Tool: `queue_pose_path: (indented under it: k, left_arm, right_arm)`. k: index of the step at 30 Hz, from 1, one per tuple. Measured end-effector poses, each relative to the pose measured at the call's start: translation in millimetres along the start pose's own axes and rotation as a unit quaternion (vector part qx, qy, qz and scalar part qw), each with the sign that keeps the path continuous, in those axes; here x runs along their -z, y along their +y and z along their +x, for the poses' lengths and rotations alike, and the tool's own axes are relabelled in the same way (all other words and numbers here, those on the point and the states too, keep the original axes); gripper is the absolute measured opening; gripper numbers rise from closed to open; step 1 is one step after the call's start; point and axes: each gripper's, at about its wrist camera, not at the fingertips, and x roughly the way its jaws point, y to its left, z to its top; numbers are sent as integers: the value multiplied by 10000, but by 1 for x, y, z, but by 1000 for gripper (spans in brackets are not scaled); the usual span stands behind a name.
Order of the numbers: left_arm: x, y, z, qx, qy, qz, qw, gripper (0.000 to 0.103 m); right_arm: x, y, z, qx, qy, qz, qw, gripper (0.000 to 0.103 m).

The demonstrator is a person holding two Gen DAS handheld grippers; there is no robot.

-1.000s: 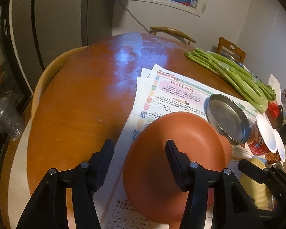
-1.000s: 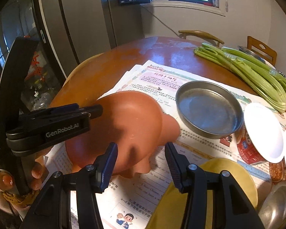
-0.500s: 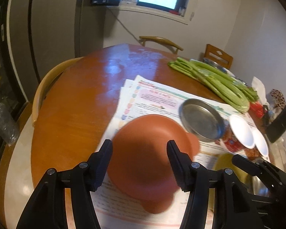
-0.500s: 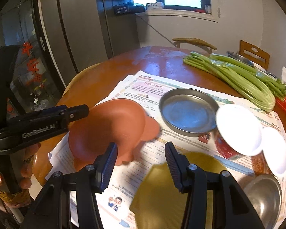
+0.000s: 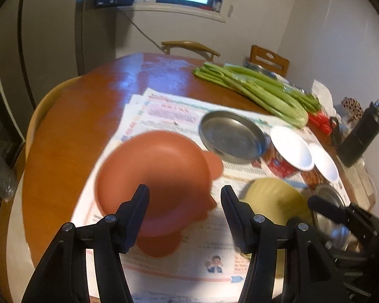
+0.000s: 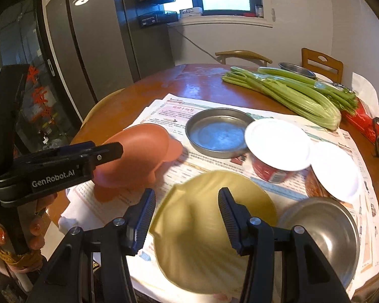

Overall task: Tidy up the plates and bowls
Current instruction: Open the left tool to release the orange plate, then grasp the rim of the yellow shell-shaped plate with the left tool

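Two grippers are held above the near edge of the table (image 5: 70,131), and neither is closed on anything. The left gripper (image 5: 185,202) is seen with its jaws spread and empty. Just ahead of and below it, a little to the left of its centre line, the terracotta bowl (image 5: 154,171) lies upside down on the newspaper (image 5: 164,111), with one ear turned toward the gripper and another toward the metal pan (image 5: 232,136).

The right gripper (image 6: 187,202) is likewise held with its jaws apart, and nothing is pinched between them. Directly beneath and ahead of it lies the yellow dish (image 6: 214,222), also overturned; whether any pad touches it cannot be told. Just beside the dish, on the right, an overturned steel bowl (image 6: 321,229) is found.

Each hand is thus placed nearer to its own piece: the terracotta bowl is judged to fall to the left, the yellow dish to the right. Since both are roughly round, the approach is likely to be set by the rims rather than by any long axis.
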Motion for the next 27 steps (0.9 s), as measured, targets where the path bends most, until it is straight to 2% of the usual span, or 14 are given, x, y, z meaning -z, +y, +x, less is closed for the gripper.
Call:
queue_pose_path:
  k: [12, 21, 27]
  left_arm:
    - [28, -31, 21, 139, 508, 378, 9979, 60]
    - [43, -45, 30, 182, 731, 464, 9961, 60]
    - [48, -59, 40, 54, 833, 625, 9945, 60]
  right_arm:
    - [-1, -41, 6, 327, 65, 260, 9991, 52]
    - [-3, -57, 30, 462, 426, 55, 9980, 52]
    - [-5, -56, 48, 542, 604, -165, 9966, 52]
